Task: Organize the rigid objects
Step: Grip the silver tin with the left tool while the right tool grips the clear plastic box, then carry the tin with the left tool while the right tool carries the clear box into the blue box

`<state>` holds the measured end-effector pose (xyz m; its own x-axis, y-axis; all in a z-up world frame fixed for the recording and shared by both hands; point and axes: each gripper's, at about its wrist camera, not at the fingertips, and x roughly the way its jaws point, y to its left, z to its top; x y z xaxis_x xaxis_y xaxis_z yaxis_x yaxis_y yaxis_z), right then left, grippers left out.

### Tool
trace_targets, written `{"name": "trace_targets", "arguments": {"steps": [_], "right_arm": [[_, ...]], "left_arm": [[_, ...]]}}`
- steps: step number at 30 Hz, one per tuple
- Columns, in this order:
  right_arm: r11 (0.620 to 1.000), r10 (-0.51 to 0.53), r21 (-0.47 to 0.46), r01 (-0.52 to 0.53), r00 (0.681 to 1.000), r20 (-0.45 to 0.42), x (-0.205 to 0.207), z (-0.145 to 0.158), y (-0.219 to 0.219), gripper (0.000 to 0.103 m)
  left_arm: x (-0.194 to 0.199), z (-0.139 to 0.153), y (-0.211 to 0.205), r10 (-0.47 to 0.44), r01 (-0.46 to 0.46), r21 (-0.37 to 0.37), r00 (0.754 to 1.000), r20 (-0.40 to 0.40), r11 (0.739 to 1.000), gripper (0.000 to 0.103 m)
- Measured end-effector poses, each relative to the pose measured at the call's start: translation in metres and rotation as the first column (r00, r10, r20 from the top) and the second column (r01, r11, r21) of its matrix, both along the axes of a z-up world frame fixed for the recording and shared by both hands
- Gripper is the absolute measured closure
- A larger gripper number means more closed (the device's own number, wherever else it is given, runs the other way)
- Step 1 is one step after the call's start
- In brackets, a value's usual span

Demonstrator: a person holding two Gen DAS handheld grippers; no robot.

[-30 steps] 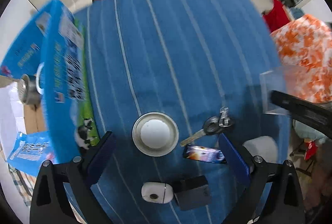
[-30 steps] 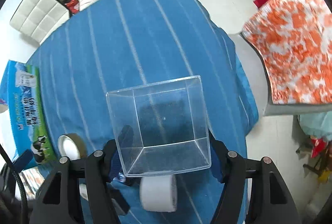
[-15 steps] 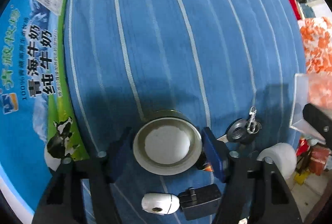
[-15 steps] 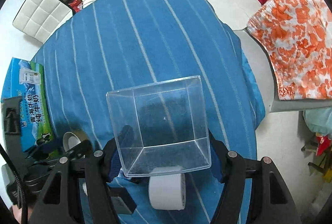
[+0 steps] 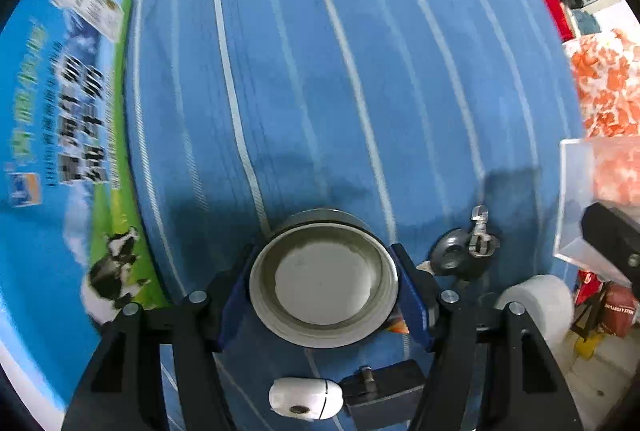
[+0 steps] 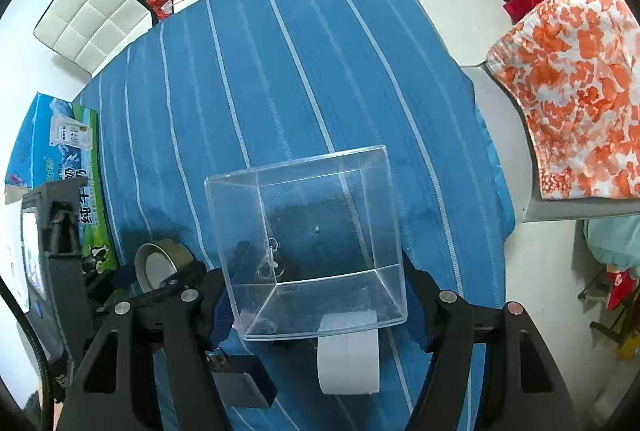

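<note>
Table (image 6: 304,43) covered by blue cloth with pale stripes. Lying directly on it: milk carton (image 5: 60,135) flat along the left edge; tape roll (image 5: 324,275) near the front, standing on its flat side; keys (image 5: 464,251) just right of the roll; white paper roll (image 6: 348,355) on its side; white oval gadget (image 5: 306,397) touching black box (image 5: 384,393).

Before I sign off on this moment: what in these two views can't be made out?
- Small orange item, left wrist view: mostly hidden behind the left tool and tape roll.
- Milk carton text, left wrist view: motion-blurred.
- Key, right wrist view: distorted through the clear box in the right tool.
</note>
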<state>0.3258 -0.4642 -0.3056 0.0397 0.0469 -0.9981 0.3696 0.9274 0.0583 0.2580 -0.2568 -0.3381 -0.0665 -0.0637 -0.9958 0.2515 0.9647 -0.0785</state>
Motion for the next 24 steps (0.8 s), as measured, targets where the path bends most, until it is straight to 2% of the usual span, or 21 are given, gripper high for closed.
{"name": "trace_targets", "arguments": {"steps": [5, 10, 17, 24], "right_arm": [[1.000, 0.015, -0.014, -0.014, 0.999, 0.033, -0.004, 0.023, 0.004, 0.033], [1.000, 0.025, -0.006, -0.025, 0.995, 0.098, -0.006, 0.063, 0.018, 0.033], [0.993, 0.108, 0.025, -0.114, 0.979, 0.173, 0.007, 0.106, 0.077, 0.033], [0.967, 0.226, 0.071, -0.246, 0.951, 0.212, 0.040, 0.125, 0.178, 0.033]], "left_arm": [[-0.011, 0.050, -0.004, -0.019, 0.024, -0.053, 0.995, 0.094, 0.998, 0.040], [-0.017, 0.097, 0.018, 0.008, 0.010, -0.108, 0.985, 0.172, 0.994, 0.040], [-0.009, 0.154, 0.102, 0.100, -0.061, -0.144, 0.954, 0.283, 0.988, 0.040], [-0.010, 0.179, 0.193, 0.218, -0.181, -0.136, 0.913, 0.345, 0.974, 0.040]]}}
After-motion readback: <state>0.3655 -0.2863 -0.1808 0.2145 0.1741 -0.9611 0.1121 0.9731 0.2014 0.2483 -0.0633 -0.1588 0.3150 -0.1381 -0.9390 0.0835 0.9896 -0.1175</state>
